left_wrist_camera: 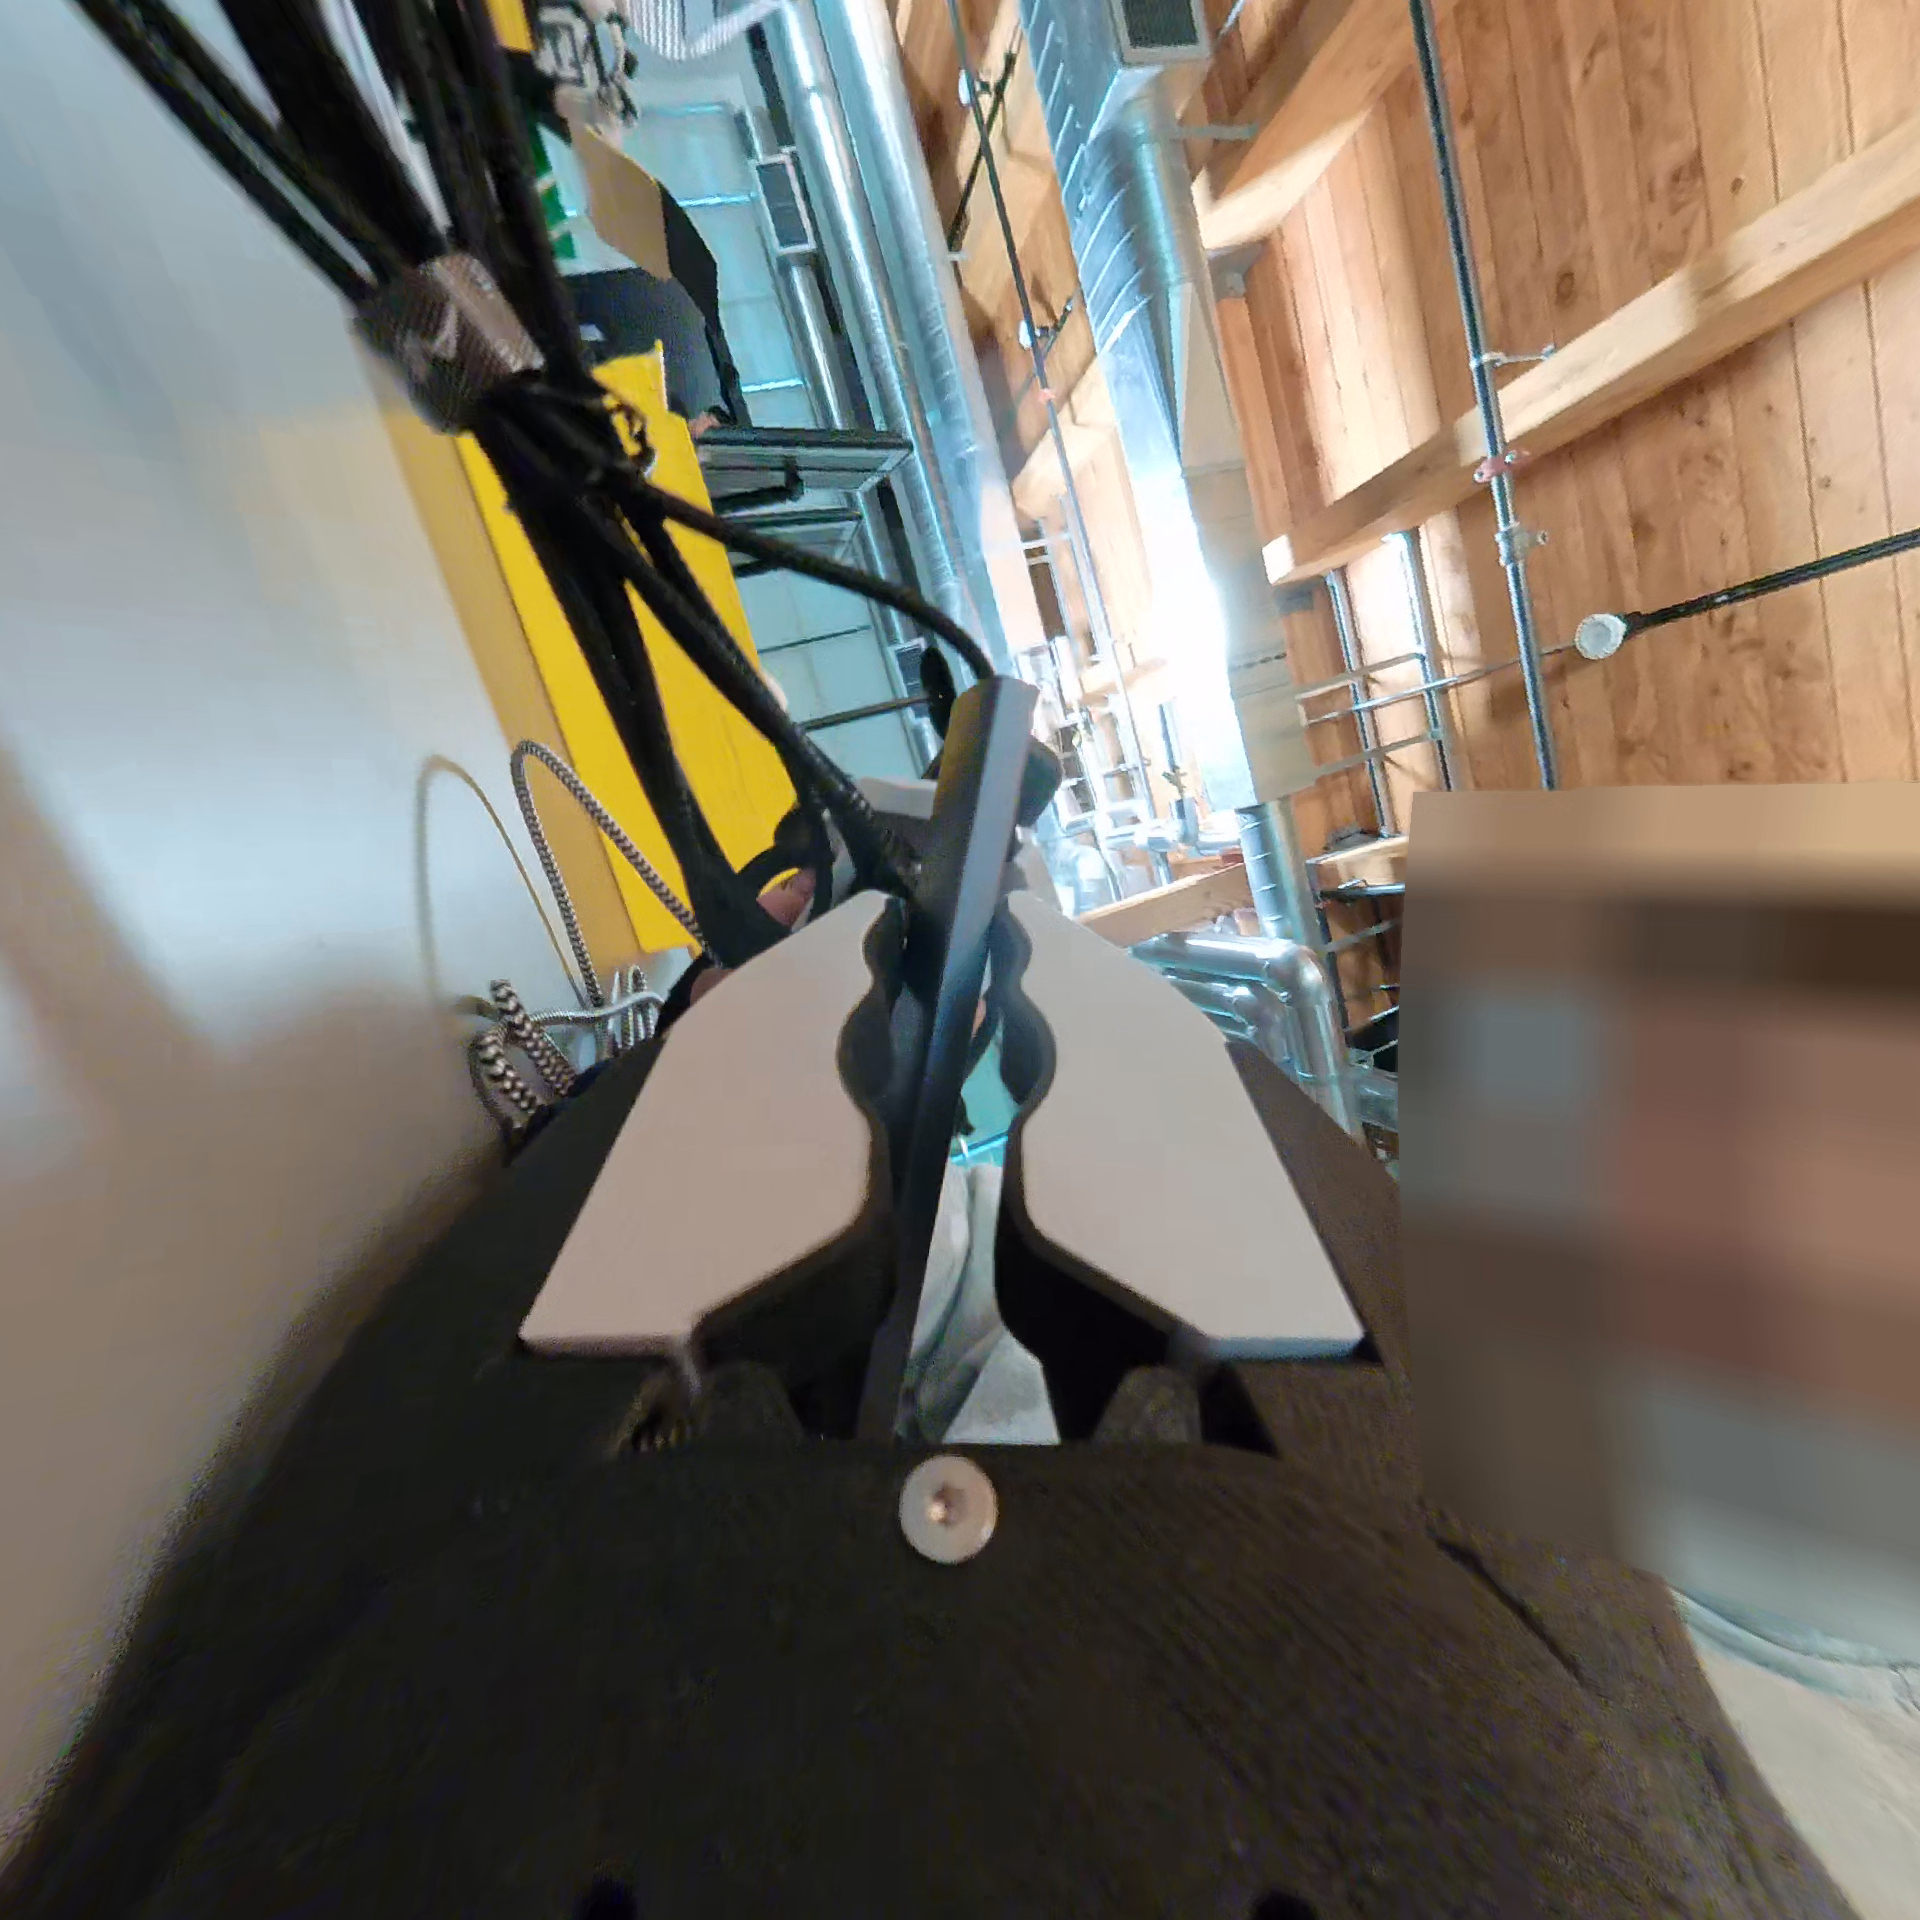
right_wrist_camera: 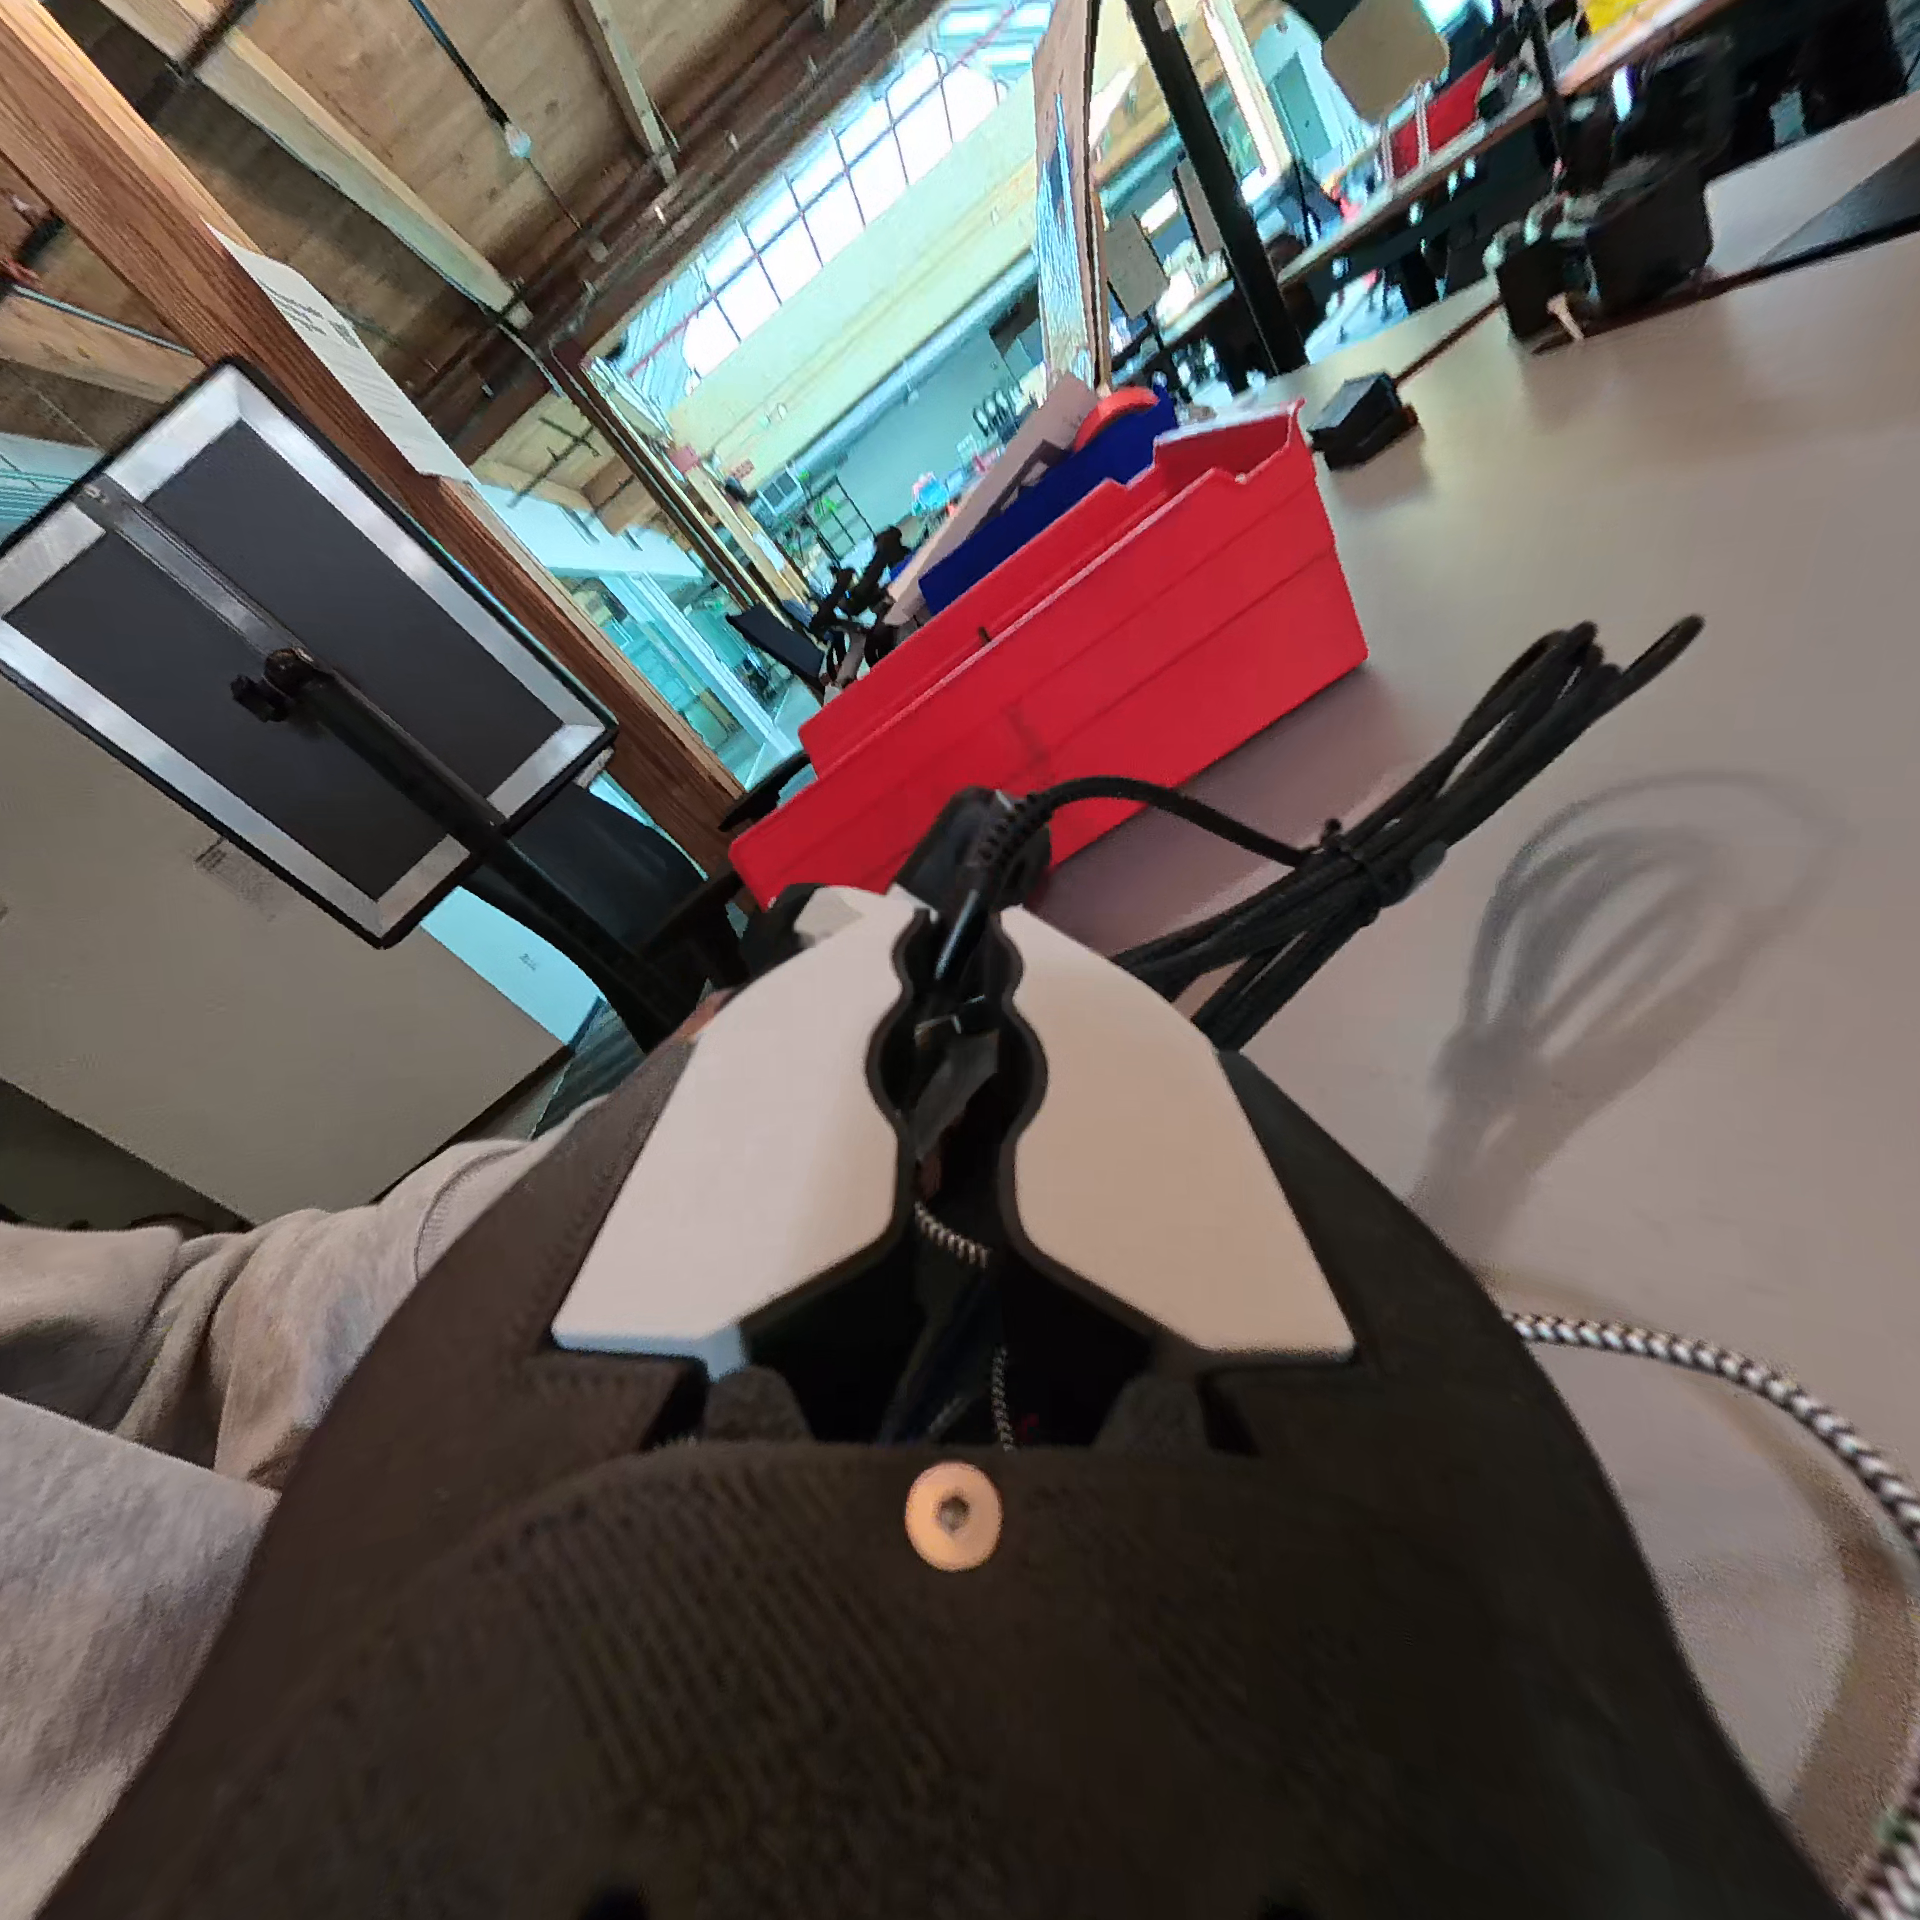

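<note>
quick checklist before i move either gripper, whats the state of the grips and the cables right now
1. Left gripper grip: fingers closed on a flat dark strap: ok.
2. Right gripper grip: fingers closed on a black cable connector: ok.
3. Connector cable run: leads to a tied black cable bundle lying on the table: ok.
4. Slack in that cable: cannot tell.
5. Space near the right gripper: red bin sits close beyond the fingers: not ok.
6. Left side: hanging black cable bunch crowds the strap: not ok.
</note>
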Demonstrator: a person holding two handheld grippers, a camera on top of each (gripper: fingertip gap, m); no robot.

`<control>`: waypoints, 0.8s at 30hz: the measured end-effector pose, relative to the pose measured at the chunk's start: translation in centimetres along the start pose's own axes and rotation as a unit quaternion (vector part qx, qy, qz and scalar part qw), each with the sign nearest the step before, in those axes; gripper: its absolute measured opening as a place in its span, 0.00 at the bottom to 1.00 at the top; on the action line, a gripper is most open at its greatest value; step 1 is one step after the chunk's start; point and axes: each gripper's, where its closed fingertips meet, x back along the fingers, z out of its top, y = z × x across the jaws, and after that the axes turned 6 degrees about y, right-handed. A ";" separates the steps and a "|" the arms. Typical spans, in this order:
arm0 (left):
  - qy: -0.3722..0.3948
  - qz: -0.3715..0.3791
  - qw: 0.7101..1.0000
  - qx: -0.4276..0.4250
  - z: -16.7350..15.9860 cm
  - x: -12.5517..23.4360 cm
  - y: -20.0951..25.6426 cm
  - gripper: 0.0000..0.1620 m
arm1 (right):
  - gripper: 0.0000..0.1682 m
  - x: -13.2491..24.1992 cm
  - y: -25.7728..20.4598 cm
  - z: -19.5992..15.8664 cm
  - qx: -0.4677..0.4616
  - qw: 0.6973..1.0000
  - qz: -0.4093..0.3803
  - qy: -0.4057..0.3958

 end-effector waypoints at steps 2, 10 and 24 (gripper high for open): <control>-0.002 -0.002 1.000 -0.008 0.0 0.0 0.1 0.10 | 0.06 -0.2 0.4 -0.7 -0.002 1.000 -0.011 -0.026; 0.007 0.022 0.999 -0.045 -0.1 0.0 -0.4 0.10 | 0.06 -0.2 1.1 -1.9 -0.005 0.997 -0.038 -0.066; 0.017 0.014 0.999 -0.050 0.1 0.4 -0.1 0.08 | 0.09 -0.2 0.8 -3.0 -0.181 0.976 0.037 -0.116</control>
